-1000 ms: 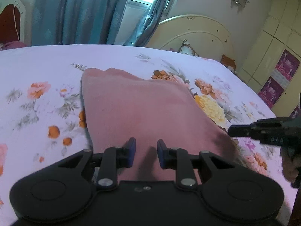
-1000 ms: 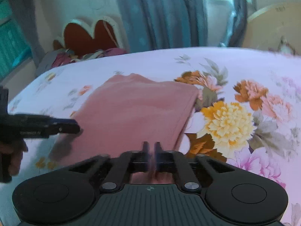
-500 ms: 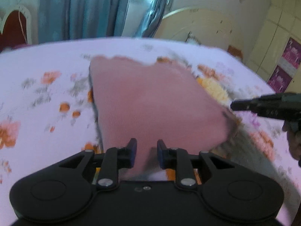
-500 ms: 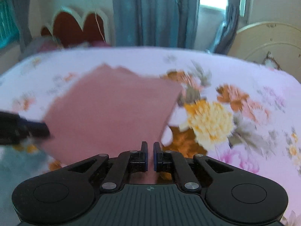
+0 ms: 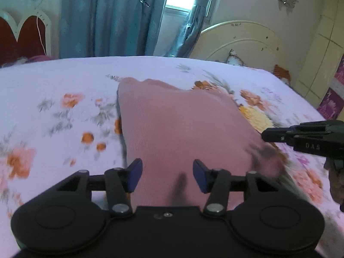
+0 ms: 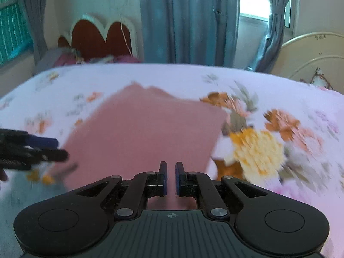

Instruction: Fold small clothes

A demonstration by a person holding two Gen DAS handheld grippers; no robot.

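A pink cloth point(image 5: 182, 129) lay folded flat on the bed point(image 5: 53, 90), on its flowered sheet, and everything else sat around it. The left tool point(image 5: 167, 175) hung over the cloth's near edge; its jaws had just been opening and stood well apart, the blue pads point(image 5: 134, 177) clear of the fabric, holding nothing. The right tool point(image 6: 171, 177) was over the near edge too, jaws nearly together with only a narrow gap, pink fabric showing through it; whether it pinched the cloth could not be told. Beyond the cloth hung blue curtains point(image 5: 111, 17), with a cream headboard point(image 5: 238, 43) to their right and a red one point(image 6: 101, 36) to their left. Nothing lay on the cloth.
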